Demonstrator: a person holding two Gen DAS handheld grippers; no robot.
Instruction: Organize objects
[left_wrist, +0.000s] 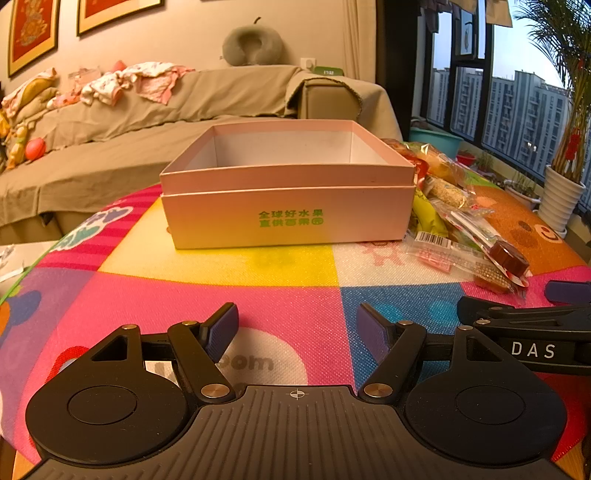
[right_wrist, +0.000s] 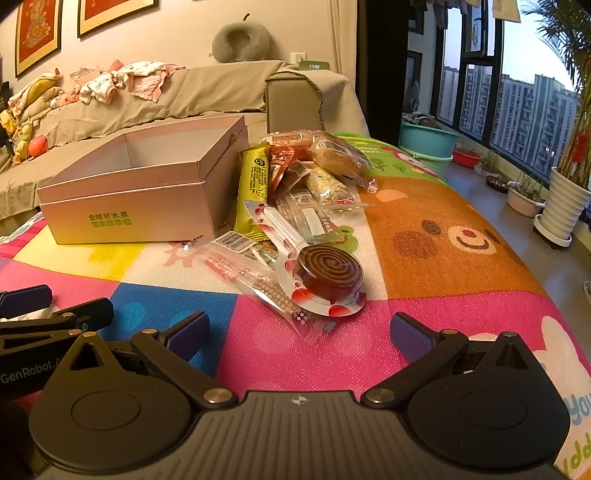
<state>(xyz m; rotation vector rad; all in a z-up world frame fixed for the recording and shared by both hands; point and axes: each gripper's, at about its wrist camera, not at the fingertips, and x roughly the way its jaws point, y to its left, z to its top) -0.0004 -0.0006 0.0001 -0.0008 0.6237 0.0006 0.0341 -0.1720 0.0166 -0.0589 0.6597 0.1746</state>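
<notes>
Two grippers, both spread wide and holding nothing — left gripper (left_wrist: 297, 325) low over the patchwork mat (left_wrist: 221, 295), aimed straight at the pink box (left_wrist: 288, 214); right gripper (right_wrist: 299, 332) low over the same mat (right_wrist: 332, 350), aimed at the snack pile (right_wrist: 295, 192).

Seen only from the left wrist: the box square-on, open at the top, no contents visible inside, green print across its front wall, snacks (left_wrist: 443, 206) squeezed into a narrow strip just beside its right wall.

Seen only from the right wrist: the pile laid out in full — a yellow-green packet (right_wrist: 253, 192) leaning against the box (right_wrist: 129, 206), a sesame bar (right_wrist: 325, 184) and a round cake in clear wrap (right_wrist: 336, 151) farther back, a barcoded clear packet (right_wrist: 258, 280) flat on the mat, and nearest the fingers a spiral-topped brown lollipop (right_wrist: 328, 277) in its wrapper, resting partly on that packet. Lollipop (left_wrist: 508, 258) barely caught at the left view's right margin.

Each gripper glimpsed at the edge of the other's view. Beyond the table, a covered sofa (left_wrist: 184, 110) and tall windows (right_wrist: 517, 92).
</notes>
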